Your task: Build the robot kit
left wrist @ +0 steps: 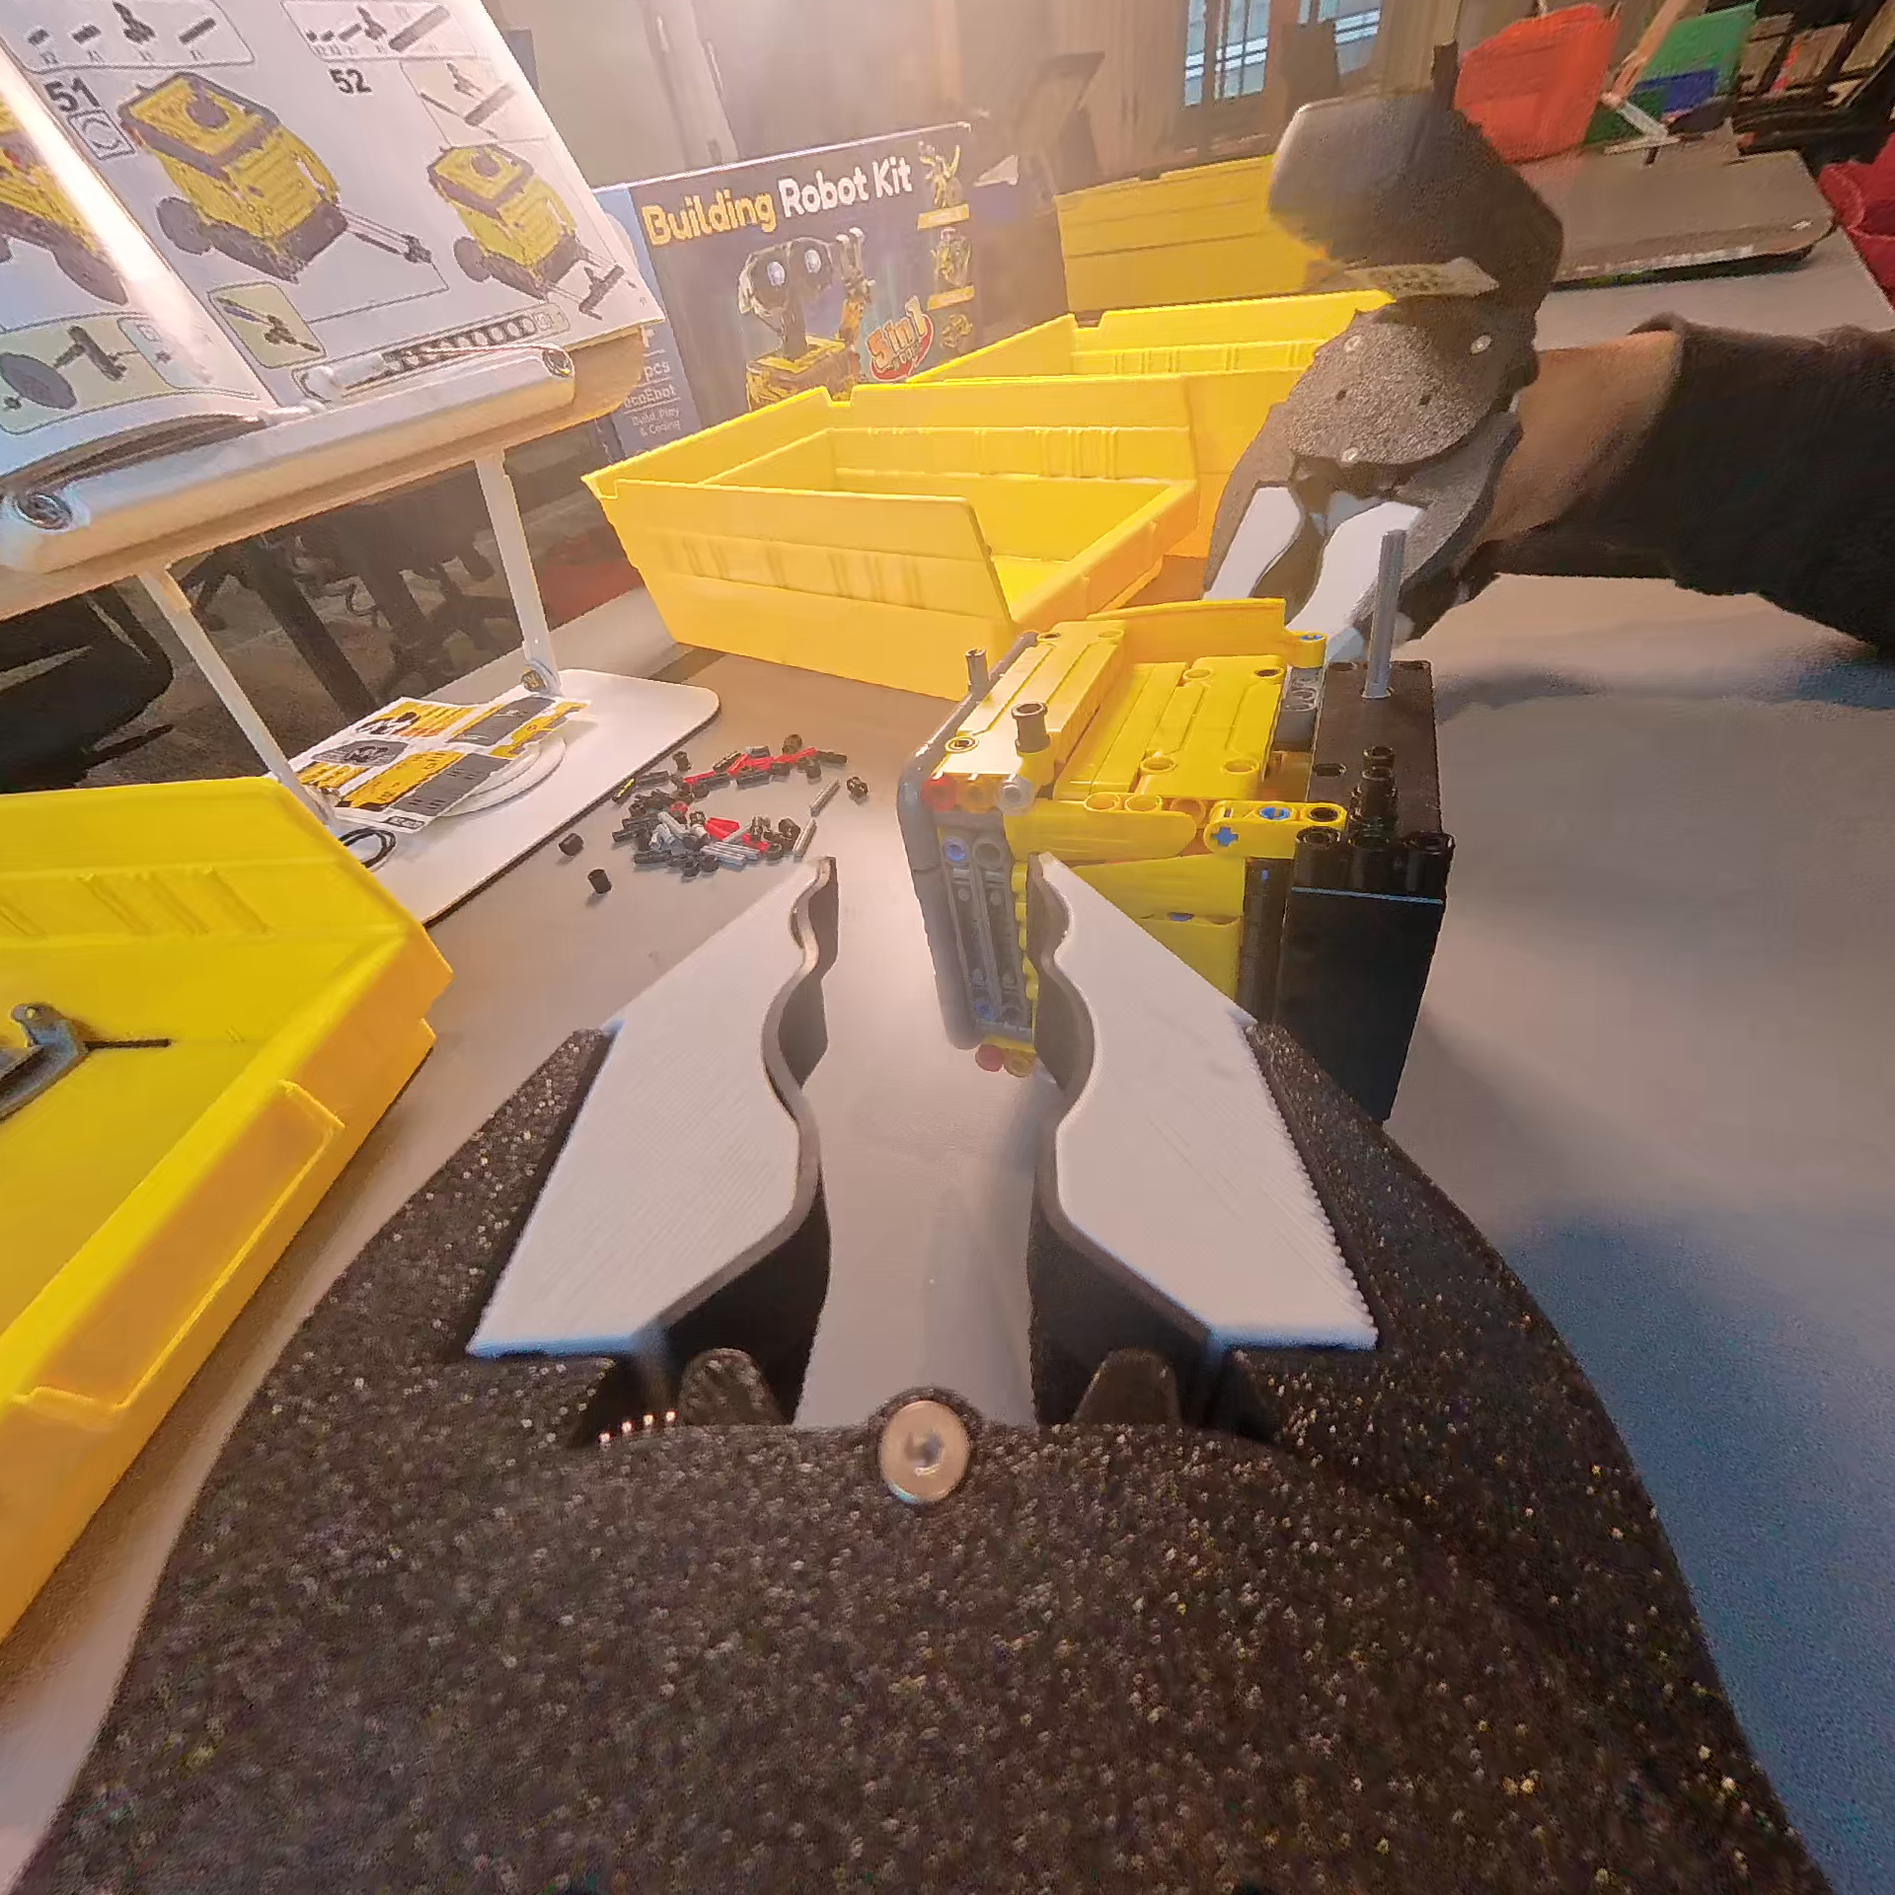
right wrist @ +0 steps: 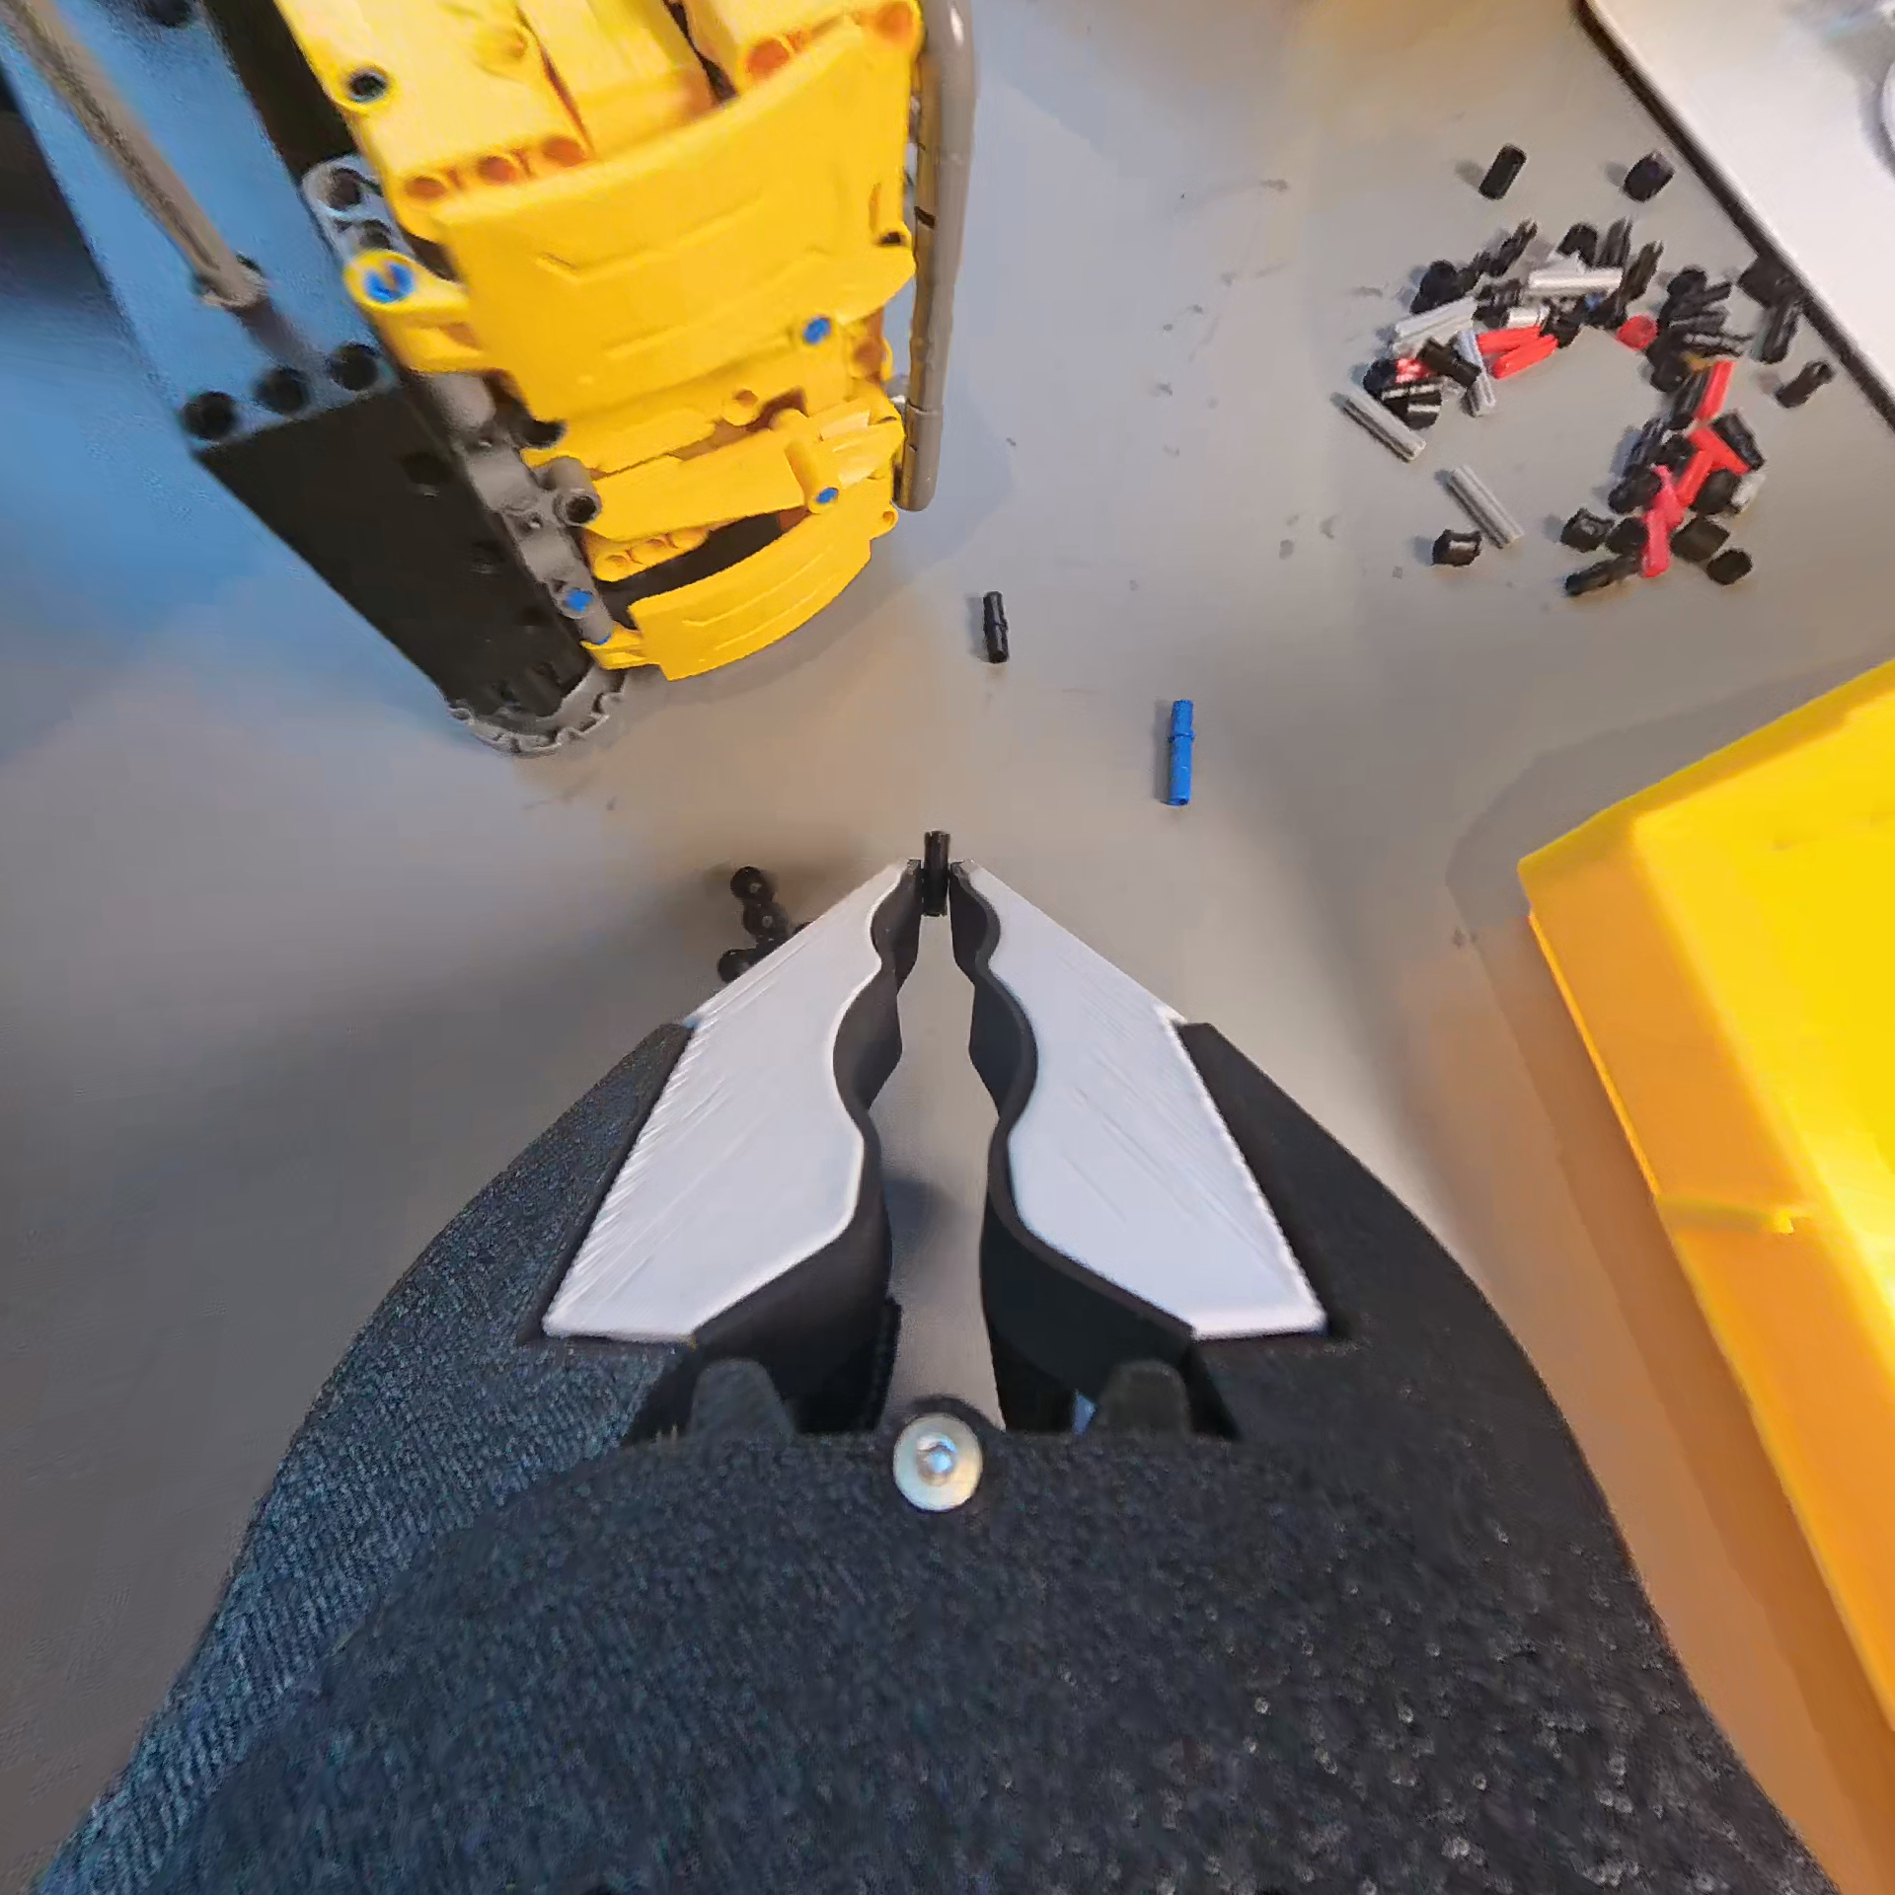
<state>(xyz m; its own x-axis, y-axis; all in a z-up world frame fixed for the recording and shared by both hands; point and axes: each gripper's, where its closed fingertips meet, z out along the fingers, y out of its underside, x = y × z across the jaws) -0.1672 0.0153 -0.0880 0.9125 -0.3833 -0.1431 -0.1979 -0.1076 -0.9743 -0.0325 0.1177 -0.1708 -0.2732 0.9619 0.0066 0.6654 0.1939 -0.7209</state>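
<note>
Black pin [right wrist: 933,872] sits pinched between right gripper [right wrist: 932,870] jaws' tips.

Left wrist view: low, level, close behind the yellow model [left wrist: 1118,779]. Right wrist view: steeply downward (closer to tabletop). Shared: model [right wrist: 656,338], loose pins [left wrist: 718,810] [right wrist: 1600,410].

left gripper [left wrist: 931,882]: pale grey fingers, black speckled body. right gripper [right wrist: 932,872]: white-grey fingers, black body, clamping a black pin [right wrist: 933,870]. model [left wrist: 1148,779]: yellow panels, black block, grey beams, blue and red pin ends. loose pin [right wrist: 1179,752]: blue. small-parts pile [right wrist: 1600,410]: black, grey, red. bins [left wrist: 892,533]: yellow. table [right wrist: 308,923]: grey. booklet [left wrist: 256,185]: white pages, yellow drawings. box [left wrist: 810,267]: dark blue, yellow lettering.
</note>
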